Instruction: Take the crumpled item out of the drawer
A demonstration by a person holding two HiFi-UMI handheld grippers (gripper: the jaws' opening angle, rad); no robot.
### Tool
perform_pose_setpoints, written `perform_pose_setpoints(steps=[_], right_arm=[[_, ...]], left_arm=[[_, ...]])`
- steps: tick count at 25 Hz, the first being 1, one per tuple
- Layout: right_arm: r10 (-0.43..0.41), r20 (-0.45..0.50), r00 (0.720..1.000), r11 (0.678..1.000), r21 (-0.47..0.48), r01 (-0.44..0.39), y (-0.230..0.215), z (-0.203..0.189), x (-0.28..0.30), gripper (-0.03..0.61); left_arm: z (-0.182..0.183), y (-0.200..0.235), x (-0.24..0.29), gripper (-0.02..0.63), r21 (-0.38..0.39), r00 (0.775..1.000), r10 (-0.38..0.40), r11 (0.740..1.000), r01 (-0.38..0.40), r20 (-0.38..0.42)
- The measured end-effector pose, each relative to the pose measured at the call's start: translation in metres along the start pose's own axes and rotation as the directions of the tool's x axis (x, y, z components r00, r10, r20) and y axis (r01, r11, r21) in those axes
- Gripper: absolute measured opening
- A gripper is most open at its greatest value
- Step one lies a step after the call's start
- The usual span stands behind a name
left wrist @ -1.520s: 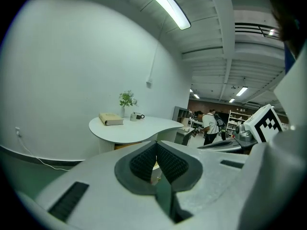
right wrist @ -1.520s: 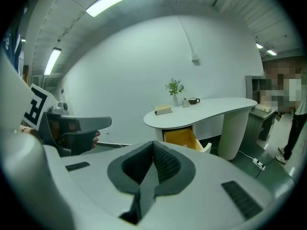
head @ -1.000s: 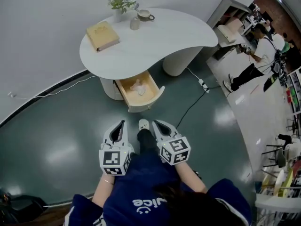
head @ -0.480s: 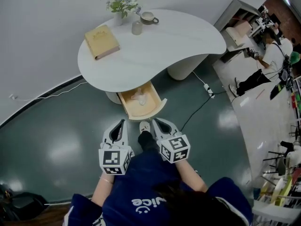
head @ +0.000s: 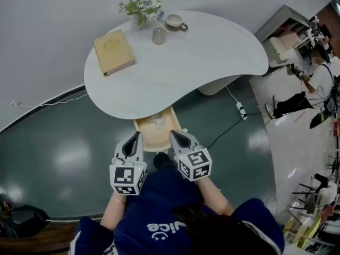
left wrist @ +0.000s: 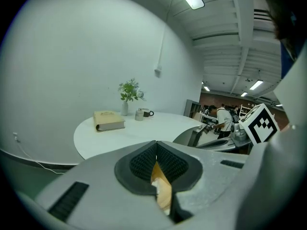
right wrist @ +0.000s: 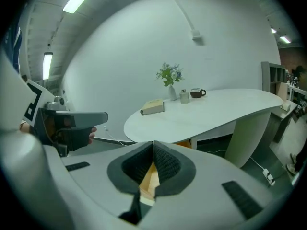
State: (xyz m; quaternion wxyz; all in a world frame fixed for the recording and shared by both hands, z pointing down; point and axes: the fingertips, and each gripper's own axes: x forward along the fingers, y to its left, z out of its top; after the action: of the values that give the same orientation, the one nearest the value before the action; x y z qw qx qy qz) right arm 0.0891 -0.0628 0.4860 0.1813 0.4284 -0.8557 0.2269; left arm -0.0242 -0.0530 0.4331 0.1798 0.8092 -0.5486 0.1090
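The wooden drawer (head: pixel 154 133) stands pulled out from under the white table (head: pixel 175 62). A pale crumpled item (head: pixel 158 122) lies in it, near the table's edge. My left gripper (head: pixel 138 135) is shut and empty, with its tip over the drawer's left front corner. My right gripper (head: pixel 172 134) is shut and empty too, with its tip at the drawer's right front corner. In the left gripper view the jaws (left wrist: pixel 156 143) meet, and a strip of drawer wood (left wrist: pixel 164 195) shows below them. The right gripper view shows closed jaws (right wrist: pixel 153 143) over the drawer wood (right wrist: pixel 149 181).
On the table lie a tan book (head: pixel 113 52), a vase of flowers (head: pixel 141 7), a small cup (head: pixel 158 35) and a mug on a saucer (head: pixel 174 21). A power strip (head: pixel 240 109) with its cable lies on the green floor. A person (head: pixel 313 89) stands at far right.
Both grippers have moved toward the table together. The drawer, once well ahead of them, now lies right at their tips. Both stayed shut.
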Motion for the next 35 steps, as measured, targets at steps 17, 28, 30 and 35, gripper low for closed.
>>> perform_pose_setpoints(steps=[17,28,30,35], right_arm=[[0.121,-0.096,0.988,0.99,-0.063,-0.127,-0.062,0.022,0.05,0.032],[0.176,-0.329,0.928,0.972,-0.088,-0.216,-0.047,-0.021,0.078,0.175],[0.167,-0.374,0.912,0.967,-0.118,-0.226,-0.045,-0.032,0.089,0.186],[0.121,-0.484,0.867,0.944,-0.213,-0.251,-0.041,-0.059,0.118,0.245]], left_arm=[[0.005,0.006,0.072,0.005,-0.062,0.992,0.117,0.991,-0.12,-0.046],[0.001,0.027,0.068,0.005,-0.068,0.989,0.123,0.989,-0.129,-0.084],[-0.003,0.032,0.063,0.005,-0.077,0.987,0.129,0.988,-0.137,-0.093],[-0.016,0.047,0.055,0.005,-0.09,0.983,0.142,0.984,-0.153,-0.12]])
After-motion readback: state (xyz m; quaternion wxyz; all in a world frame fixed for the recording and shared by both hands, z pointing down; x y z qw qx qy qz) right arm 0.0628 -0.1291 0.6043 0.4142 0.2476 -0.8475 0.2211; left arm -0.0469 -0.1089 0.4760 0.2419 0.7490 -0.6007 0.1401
